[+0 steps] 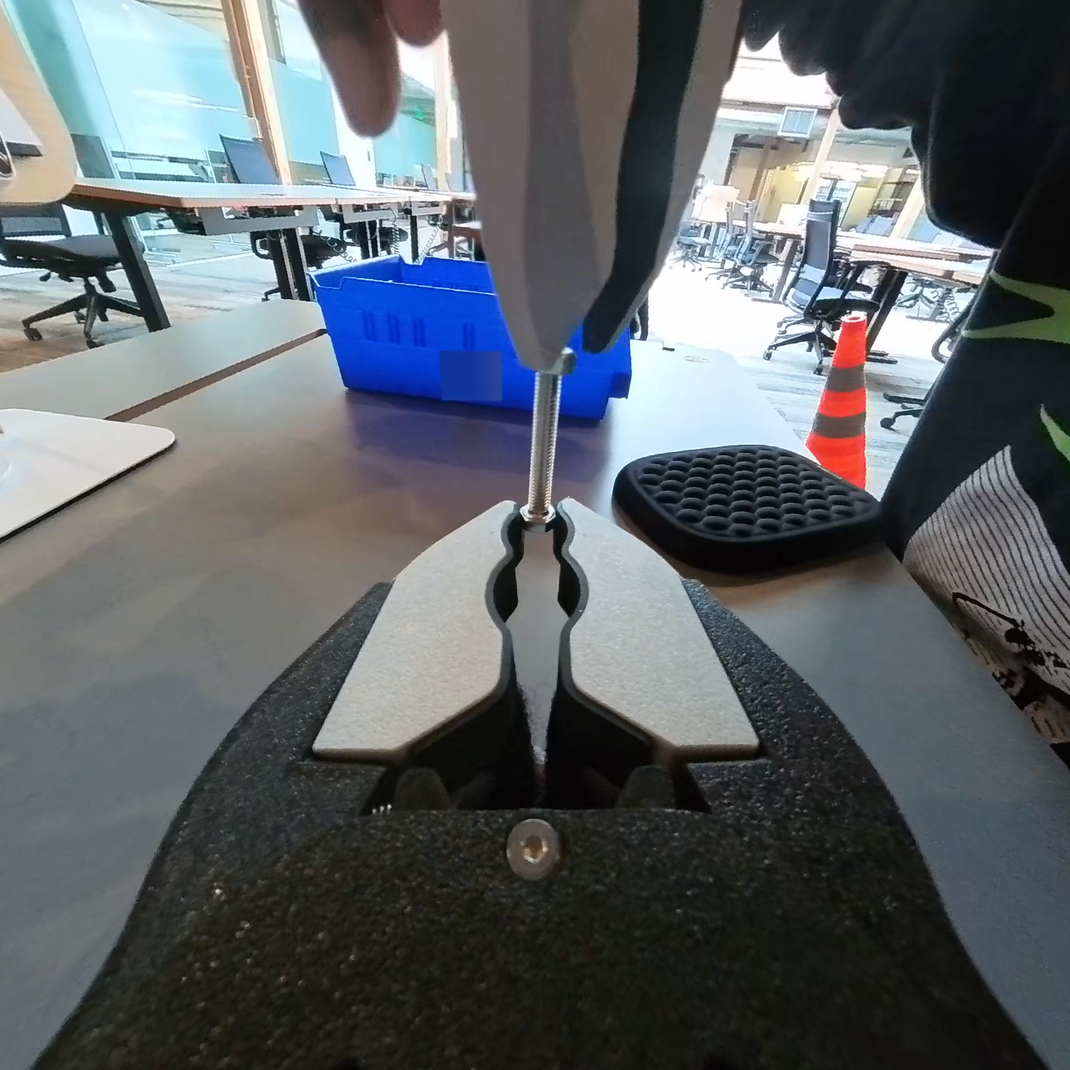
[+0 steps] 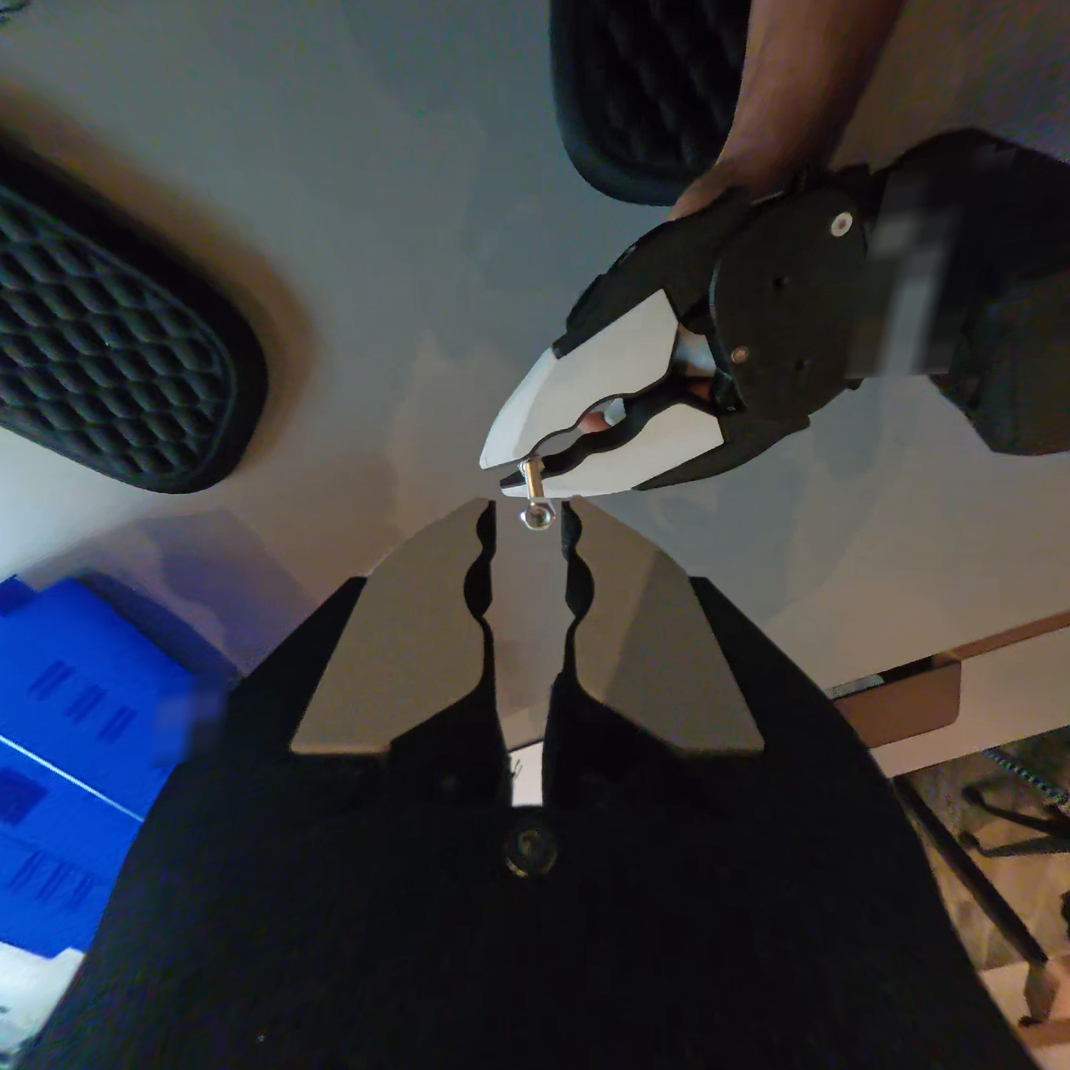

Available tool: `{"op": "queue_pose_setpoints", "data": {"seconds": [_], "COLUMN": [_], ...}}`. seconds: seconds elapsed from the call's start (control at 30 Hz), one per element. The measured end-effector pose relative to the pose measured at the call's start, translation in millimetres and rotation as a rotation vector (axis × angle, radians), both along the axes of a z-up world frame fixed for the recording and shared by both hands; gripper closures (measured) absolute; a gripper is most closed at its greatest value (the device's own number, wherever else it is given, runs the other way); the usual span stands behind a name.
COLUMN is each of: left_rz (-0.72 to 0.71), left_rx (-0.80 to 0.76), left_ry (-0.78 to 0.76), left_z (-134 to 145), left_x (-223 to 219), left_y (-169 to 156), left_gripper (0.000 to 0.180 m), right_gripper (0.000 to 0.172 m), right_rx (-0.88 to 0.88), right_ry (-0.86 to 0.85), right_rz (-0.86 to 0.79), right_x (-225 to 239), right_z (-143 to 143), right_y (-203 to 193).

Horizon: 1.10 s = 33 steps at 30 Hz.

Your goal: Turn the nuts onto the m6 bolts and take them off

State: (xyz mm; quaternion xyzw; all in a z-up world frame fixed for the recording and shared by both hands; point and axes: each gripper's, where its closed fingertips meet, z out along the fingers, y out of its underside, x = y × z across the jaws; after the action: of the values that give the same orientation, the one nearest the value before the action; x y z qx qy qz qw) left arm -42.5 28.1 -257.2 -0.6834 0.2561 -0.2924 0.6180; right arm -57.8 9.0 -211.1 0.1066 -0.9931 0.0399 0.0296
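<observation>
While the left tongs (image 1: 538,518) pinch the head of the silver bolt (image 1: 544,440) and hold it upright above the surface (image 1: 231,550), the right tongs (image 2: 530,512) stand parted around the nut (image 2: 537,514) on its upper end, pads clear.

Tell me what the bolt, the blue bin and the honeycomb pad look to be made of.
Bolt: bright silvery metal, probably plated steel; shiny threads catch the light.
Blue bin: rigid moulded plastic, smooth with a slight gloss; uniform colour, moulded slots and ribs.
Honeycomb pad: matte black, likely rubber or soft foam; rounded edges and dimpled hexagonal cells, though softness cannot be confirmed by sight.
</observation>
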Motion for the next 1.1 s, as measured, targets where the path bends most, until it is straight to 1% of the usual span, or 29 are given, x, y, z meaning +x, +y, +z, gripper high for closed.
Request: {"op": "queue_pose_setpoints", "data": {"seconds": [0.13,0.27,0.37,0.43,0.53,0.7,0.77,0.93,1.1], "left_rz": [-0.008,-0.016,-0.024,-0.029,-0.029,-0.020,0.002,0.096,0.177], "left_rx": [-0.001,0.001,0.005,0.006,0.005,0.006,0.013,0.037,0.051], "left_ry": [-0.011,-0.022,-0.038,-0.044,-0.040,-0.039,-0.029,-0.002,0.076], "left_z": [1,2,3,4,4,4,3,4,-1], "left_x": [0,-1,-1,-1,-1,-2,-2,-8,-9], "left_y": [-1,-1,-2,-3,-3,-2,-1,6,11], "left_gripper": [0.171,0.171,0.171,0.171,0.171,0.171,0.172,0.172,0.172], "right_gripper": [0.162,0.162,0.152,0.149,0.156,0.161,0.161,0.162,0.162], "right_rx": [0.002,-0.009,-0.012,0.001,-0.007,0.000,0.005,0.037,0.038], "right_ry": [0.015,0.021,0.023,0.031,0.036,0.029,0.015,0.012,0.002], "right_rz": [0.024,0.004,-0.012,-0.015,-0.004,-0.029,-0.091,-0.341,-0.685], "right_x": [-2,-2,-2,-3,-4,-6,-6,-8,-5], "right_z": [-4,-2,0,-1,-2,-2,-2,-2,-6], "right_y": [0,-1,0,3,2,2,3,7,9]}}
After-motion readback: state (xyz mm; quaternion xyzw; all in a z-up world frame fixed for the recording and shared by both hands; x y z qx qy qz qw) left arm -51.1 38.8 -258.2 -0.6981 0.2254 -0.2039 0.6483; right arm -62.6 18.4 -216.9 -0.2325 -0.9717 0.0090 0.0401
